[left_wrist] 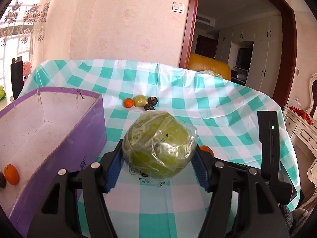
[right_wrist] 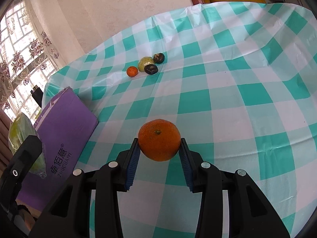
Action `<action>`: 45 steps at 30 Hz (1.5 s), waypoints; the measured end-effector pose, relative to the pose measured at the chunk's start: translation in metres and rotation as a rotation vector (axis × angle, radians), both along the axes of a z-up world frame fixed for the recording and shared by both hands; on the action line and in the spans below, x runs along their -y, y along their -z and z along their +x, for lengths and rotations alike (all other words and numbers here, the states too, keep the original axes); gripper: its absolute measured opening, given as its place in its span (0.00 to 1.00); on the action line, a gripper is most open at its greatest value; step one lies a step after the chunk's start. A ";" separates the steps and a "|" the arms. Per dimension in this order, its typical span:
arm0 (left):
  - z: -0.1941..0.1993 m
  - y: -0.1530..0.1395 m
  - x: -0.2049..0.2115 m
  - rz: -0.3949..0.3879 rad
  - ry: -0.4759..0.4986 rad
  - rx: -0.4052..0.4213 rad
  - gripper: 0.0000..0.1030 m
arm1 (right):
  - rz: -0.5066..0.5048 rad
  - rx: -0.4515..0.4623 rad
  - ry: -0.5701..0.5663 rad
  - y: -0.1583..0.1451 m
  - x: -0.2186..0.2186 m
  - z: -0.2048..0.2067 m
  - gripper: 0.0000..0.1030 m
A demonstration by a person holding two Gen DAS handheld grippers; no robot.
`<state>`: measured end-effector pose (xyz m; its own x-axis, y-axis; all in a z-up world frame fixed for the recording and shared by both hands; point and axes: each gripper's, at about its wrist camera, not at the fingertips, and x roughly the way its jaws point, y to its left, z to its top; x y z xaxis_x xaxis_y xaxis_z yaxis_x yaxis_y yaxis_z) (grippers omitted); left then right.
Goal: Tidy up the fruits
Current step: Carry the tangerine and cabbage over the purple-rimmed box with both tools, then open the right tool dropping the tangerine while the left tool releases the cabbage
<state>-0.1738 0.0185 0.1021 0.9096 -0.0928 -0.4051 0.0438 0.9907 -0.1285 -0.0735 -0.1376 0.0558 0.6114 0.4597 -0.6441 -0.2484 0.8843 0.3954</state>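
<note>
My left gripper (left_wrist: pixel 159 152) is shut on a large green fruit wrapped in clear plastic (left_wrist: pixel 159 144) and holds it above the table, just right of an open purple box (left_wrist: pixel 83 138). An orange (left_wrist: pixel 11 174) and a dark fruit (left_wrist: pixel 2 180) lie inside the box. My right gripper (right_wrist: pixel 159 148) is shut on an orange (right_wrist: pixel 159 139) above the tablecloth; the purple box (right_wrist: pixel 65 123) is to its left. Far on the table sit a small orange (right_wrist: pixel 132 71), a green fruit (right_wrist: pixel 146 63) and two dark fruits (right_wrist: pixel 151 69).
The table wears a teal and white checked cloth (right_wrist: pixel 227 103). A wall stands behind it, a window at the left. A doorway and a yellow sofa (left_wrist: pixel 210 65) are at the back right. White furniture (left_wrist: pixel 297 130) stands to the right.
</note>
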 end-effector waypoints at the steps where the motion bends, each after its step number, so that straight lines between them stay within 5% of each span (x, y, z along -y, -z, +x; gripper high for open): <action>1: -0.007 -0.008 -0.004 0.009 -0.012 0.021 0.62 | 0.001 0.021 -0.029 -0.007 -0.008 -0.005 0.39; 9: -0.043 -0.061 -0.074 0.076 -0.205 0.067 0.62 | -0.038 0.213 -0.238 -0.069 -0.081 -0.045 0.39; 19: -0.043 -0.055 -0.193 0.124 -0.456 -0.144 0.62 | -0.071 0.310 -0.422 -0.111 -0.167 -0.062 0.40; 26: -0.028 -0.021 -0.238 0.133 -0.494 -0.368 0.62 | -0.291 0.281 -0.576 -0.106 -0.252 -0.057 0.40; 33: -0.015 -0.001 -0.253 0.162 -0.458 -0.534 0.62 | -0.533 0.124 -0.672 -0.071 -0.308 -0.034 0.40; 41: -0.012 0.011 -0.258 0.113 -0.423 -0.582 0.63 | -0.584 0.049 -0.707 -0.043 -0.321 -0.034 0.40; 45: -0.011 0.013 -0.262 0.101 -0.433 -0.611 0.64 | -0.583 0.061 -0.688 -0.049 -0.320 -0.033 0.61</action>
<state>-0.1850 0.2805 0.0888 0.4667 0.2862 -0.8368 -0.4019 0.9115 0.0876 -0.1060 0.1827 0.1049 0.3626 0.3472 -0.8648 -0.8022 0.5887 -0.1000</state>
